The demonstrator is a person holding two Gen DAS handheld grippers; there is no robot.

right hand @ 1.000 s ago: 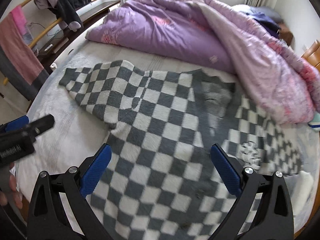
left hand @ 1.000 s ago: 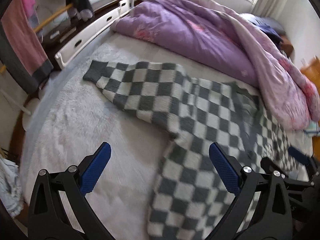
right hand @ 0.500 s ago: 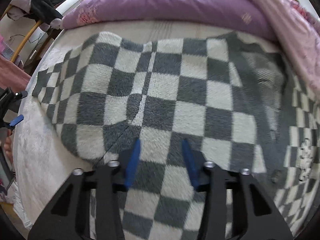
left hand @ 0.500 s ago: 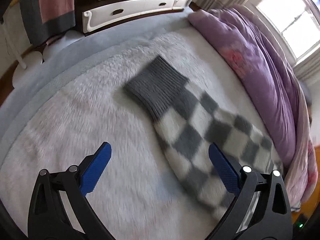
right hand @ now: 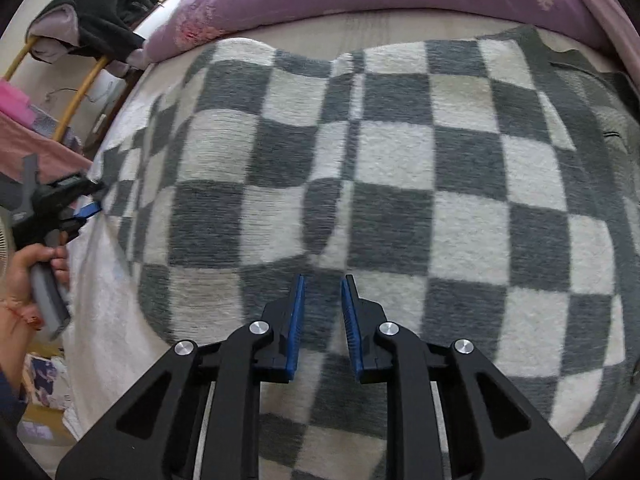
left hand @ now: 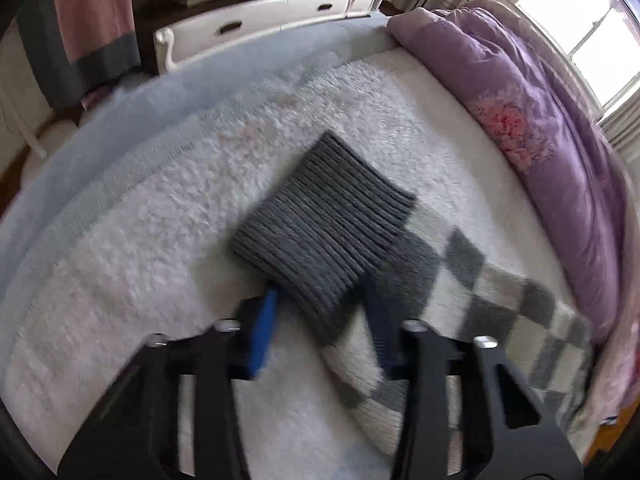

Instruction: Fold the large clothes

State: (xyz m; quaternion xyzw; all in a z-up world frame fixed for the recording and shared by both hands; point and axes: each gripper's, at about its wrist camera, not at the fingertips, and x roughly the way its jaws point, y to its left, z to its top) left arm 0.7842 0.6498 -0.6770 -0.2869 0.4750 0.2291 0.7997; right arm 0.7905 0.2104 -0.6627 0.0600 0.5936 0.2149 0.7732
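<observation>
Grey cuff [left hand: 324,224] between left claw [left hand: 320,320] pads.

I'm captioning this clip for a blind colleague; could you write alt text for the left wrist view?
The left gripper, its blue-padded jaws narrowed, straddles the dark grey ribbed cuff of a grey-and-white checked sweater sleeve lying on a fluffy white blanket. A purple quilt is bunched along the right, and white drawers stand beyond the bed.

Sweater [right hand: 400,168] lies on the bed [left hand: 140,240] — quilt [left hand: 540,120] behind (right side).
</observation>
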